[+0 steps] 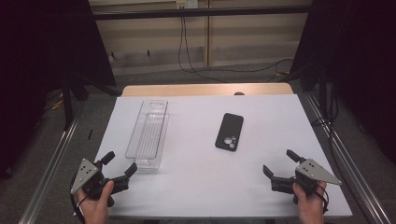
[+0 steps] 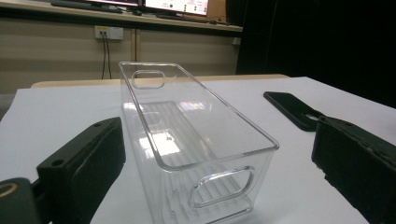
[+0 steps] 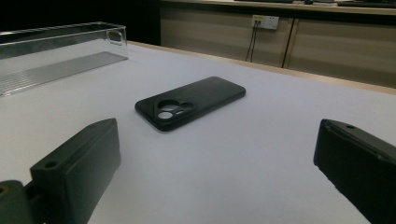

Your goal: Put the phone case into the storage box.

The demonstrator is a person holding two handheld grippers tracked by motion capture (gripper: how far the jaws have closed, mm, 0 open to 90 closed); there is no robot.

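Note:
A long clear plastic bin [image 1: 148, 133] lies empty on the left half of the white table [image 1: 196, 186]; in the left gripper view the bin [image 2: 187, 140] stands just ahead of the jaws. A black phone case [image 1: 229, 131] lies flat, camera holes toward me, right of centre. My left gripper [image 1: 119, 164] is open near the bin's near end, holding nothing. My right gripper [image 1: 279, 162] is open at the front right. The right gripper view has the phone case [image 3: 191, 102] ahead on the table, apart from the jaws.
The table's wooden far edge [image 1: 205, 89] shows beyond the white surface. Metal rails [image 1: 51, 163] run along both sides. Cables [image 1: 187, 60] trail on the floor behind, and dark curtains hang at left and right.

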